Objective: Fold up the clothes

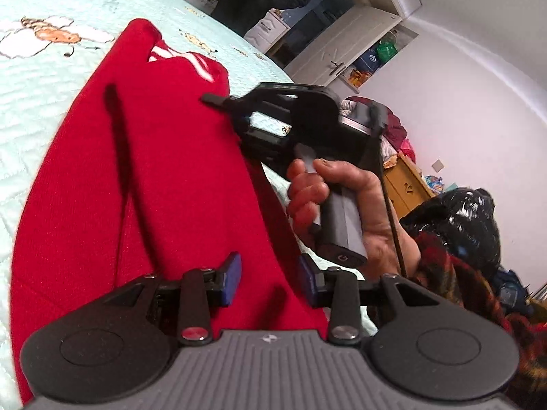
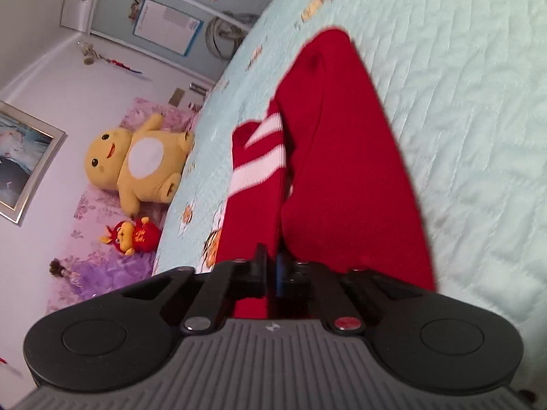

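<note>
One red sweater [image 1: 164, 171] with white stripes lies partly folded on the pale quilted bedspread [image 1: 30, 119]. Left gripper [image 1: 270, 280] gapes released above it; right gripper [image 2: 273, 270] pinches its fabric.

From the left wrist we look along our left hand-held gripper [image 1: 268, 280], close above the red garment [image 1: 164, 171] on the bed [image 1: 41, 109], facing a wardrobe [image 1: 345, 51] and the right hand-held gripper [image 1: 213, 99]. From the right wrist we look along that gripper [image 2: 273, 266], just over the same garment, facing a yellow plush toy [image 2: 136, 160]. Both views share the garment and the bed.
</note>
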`<state>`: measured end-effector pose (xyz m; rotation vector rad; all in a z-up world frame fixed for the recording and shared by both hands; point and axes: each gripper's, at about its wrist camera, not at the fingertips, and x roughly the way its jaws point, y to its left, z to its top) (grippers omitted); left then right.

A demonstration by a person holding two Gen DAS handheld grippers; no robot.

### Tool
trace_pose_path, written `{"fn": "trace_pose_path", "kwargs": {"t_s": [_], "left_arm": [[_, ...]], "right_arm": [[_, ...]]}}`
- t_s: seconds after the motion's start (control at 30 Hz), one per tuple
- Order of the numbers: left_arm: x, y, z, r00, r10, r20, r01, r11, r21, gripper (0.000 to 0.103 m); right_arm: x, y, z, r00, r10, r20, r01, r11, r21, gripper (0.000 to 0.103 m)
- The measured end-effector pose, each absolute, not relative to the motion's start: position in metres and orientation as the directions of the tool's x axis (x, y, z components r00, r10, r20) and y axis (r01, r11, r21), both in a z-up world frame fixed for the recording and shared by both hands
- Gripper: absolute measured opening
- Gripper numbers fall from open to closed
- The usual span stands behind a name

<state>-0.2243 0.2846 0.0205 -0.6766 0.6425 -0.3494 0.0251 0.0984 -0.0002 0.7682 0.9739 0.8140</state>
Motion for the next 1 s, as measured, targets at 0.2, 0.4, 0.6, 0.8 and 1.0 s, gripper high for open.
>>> {"fn": "trace_pose_path", "kwargs": {"t_s": [0.2,0.4,0.6,0.8,1.0], "left_arm": [[-0.225,0.293,0.022,0.746,-0.512,-0.426,0.073,0.698,-0.712,0.039],[-0.228,0.308,0.034,0.782,-0.495,-0.380,0.062,0.667,-0.743,0.036],[-0.198,0.329,0.064,0.887,-0.308,-0.344,0.005,0.751,-0.661,0.041],[-0.160,0.346,0.028,0.918,-0.201,-0.341,-0.082,0.746,-0.661,0.041],[-0.146,0.369,-0.008,0.943,-0.178,-0.282,-0.097,0.664,-0.742,0.039]], "right_arm": [[0.010,0.099,-0.004,0.381,0.817,-0.433,-0.337,0.559,0.758,0.000],[0.006,0.088,-0.006,0.396,0.828,-0.397,-0.317,0.529,0.787,0.004],[0.005,0.071,0.014,0.482,0.818,-0.314,-0.318,0.498,0.807,0.008],[0.049,0.110,0.033,0.449,0.845,-0.291,-0.322,0.457,0.829,0.008],[0.111,0.155,0.001,0.403,0.843,-0.355,-0.266,0.479,0.836,0.000]]}}
